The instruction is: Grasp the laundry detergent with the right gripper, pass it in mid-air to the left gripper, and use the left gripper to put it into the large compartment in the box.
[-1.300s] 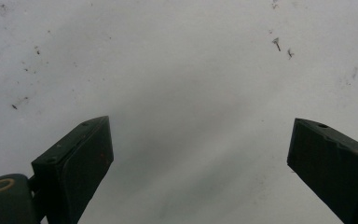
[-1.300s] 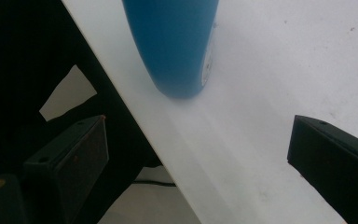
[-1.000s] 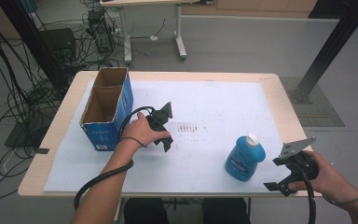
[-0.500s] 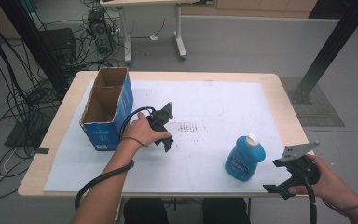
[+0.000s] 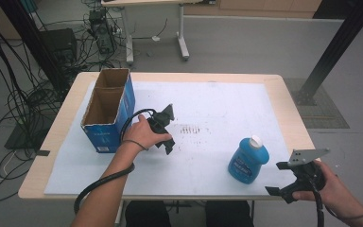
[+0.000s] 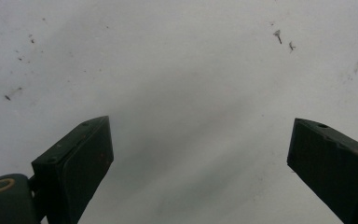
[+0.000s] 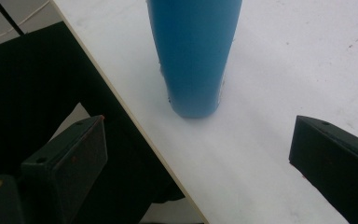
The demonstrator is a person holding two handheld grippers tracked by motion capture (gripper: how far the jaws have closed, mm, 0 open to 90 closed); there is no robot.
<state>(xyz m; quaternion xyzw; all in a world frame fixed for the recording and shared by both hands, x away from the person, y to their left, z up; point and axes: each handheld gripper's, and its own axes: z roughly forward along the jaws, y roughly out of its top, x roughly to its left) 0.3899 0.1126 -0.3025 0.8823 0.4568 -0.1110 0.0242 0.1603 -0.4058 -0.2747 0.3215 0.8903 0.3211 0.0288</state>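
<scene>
High view: the blue plastic bottle with a white cap [image 5: 248, 160] stands upright near the front right edge of the white-covered wooden table [image 5: 227, 101], untouched; the open blue cardboard box [image 5: 108, 109] sits at the far left. The right gripper [image 5: 278, 178] hangs just off the table's near edge, close to the bottle; the left gripper [image 5: 168, 129] rests mid-table. Left gripper view: jaws spread wide over bare sheet, holding nothing. Right gripper view: jaws parted, empty, the bottle [image 7: 193, 56] ahead and apart. Judgement: nothing accomplished yet; approach, grasp and any transfer remain.
</scene>
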